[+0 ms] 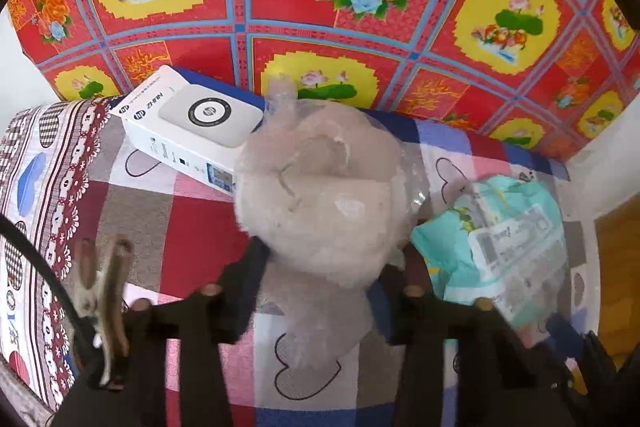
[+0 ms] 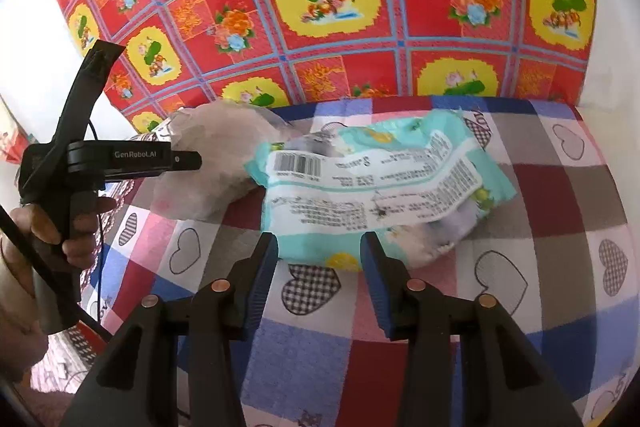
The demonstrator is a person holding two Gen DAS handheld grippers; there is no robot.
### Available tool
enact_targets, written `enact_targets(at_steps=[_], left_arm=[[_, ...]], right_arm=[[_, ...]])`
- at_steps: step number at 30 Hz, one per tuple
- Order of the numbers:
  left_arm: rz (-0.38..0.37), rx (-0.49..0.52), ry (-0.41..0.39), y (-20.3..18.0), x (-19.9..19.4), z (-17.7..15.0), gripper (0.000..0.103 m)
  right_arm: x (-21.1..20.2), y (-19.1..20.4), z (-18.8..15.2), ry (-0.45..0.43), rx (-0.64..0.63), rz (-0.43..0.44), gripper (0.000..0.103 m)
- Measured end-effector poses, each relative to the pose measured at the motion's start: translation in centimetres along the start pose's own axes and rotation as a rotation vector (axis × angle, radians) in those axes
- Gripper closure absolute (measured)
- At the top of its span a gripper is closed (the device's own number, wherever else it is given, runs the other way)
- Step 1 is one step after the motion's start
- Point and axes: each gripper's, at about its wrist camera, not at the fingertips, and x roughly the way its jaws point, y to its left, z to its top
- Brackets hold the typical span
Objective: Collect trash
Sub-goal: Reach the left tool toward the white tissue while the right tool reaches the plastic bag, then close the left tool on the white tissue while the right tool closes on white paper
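Black fingers of the left gripper (image 1: 320, 267) squeeze a crumpled clear plastic bag (image 1: 320, 187). At three o'clock, the teal wipes packet (image 2: 380, 187) lies loose before the right gripper (image 2: 320, 259), which is open. Nothing looks binned yet.

A cloudy, crinkled plastic bag (image 1: 320, 187) and a glossy teal wrapper (image 2: 380, 183) lie on matt checked cloth (image 2: 540, 227).

White box (image 1: 188, 131) and teal packet (image 2: 376, 187) flank the crumpled bag (image 1: 320, 187).
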Motion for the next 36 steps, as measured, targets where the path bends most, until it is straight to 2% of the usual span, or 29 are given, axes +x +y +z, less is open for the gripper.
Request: enact_targets(at_steps=[2,5,9,13,23,27,28,29,31,33,35,36], left_arm=[[-0.014,0.012,0.003,0.3,-0.3,-0.1,0.076],[-0.044,0.031,-0.006,1.1,-1.2,-0.3,0.084],[-0.081,0.024,-0.014,2.6,-2.5,-0.8,0.085],[-0.104,0.008,-0.035,4.8,-3.6,-1.1,0.085],[-0.099,-0.076,-0.032,10.3,-4.1,-1.9,0.089],[-0.100,-0.097,-0.024,11.7,-4.2,-1.9,0.088],[-0.098,-0.098,-0.024,11.8,-4.2,-1.9,0.087],[-0.097,-0.097,-0.022,11.9,-4.2,-1.9,0.081],[-0.104,-0.092,-0.013,12.0,-4.0,-1.9,0.074],[-0.108,-0.084,-0.001,11.9,-3.5,-1.8,0.064],[-0.091,-0.067,0.020,11.4,-2.8,-1.8,0.045],[-0.082,-0.046,0.030,11.0,-2.3,-1.8,0.042]], right_arm=[[0.1,0.4,0.2,0.011,0.028,0.019,0.059],[0.1,1.3,0.7,0.020,0.045,0.032,0.059],[0.3,3.0,1.4,0.019,0.026,0.020,0.059],[1.1,5.0,2.3,0.036,0.021,0.053,0.059],[4.6,9.1,5.3,0.037,-0.059,0.055,0.059],[6.5,9.3,6.8,0.040,-0.066,0.012,0.058],[6.9,9.1,7.1,0.041,-0.061,0.001,0.055],[7.4,8.8,7.5,0.042,-0.054,-0.011,0.050],[8.1,8.4,8.3,0.050,-0.042,-0.025,0.048],[9.0,7.9,9.0,0.067,-0.016,-0.019,0.047],[9.9,7.5,9.7,0.086,0.000,-0.010,0.045],[10.4,7.4,9.9,0.092,0.003,-0.013,0.045]])
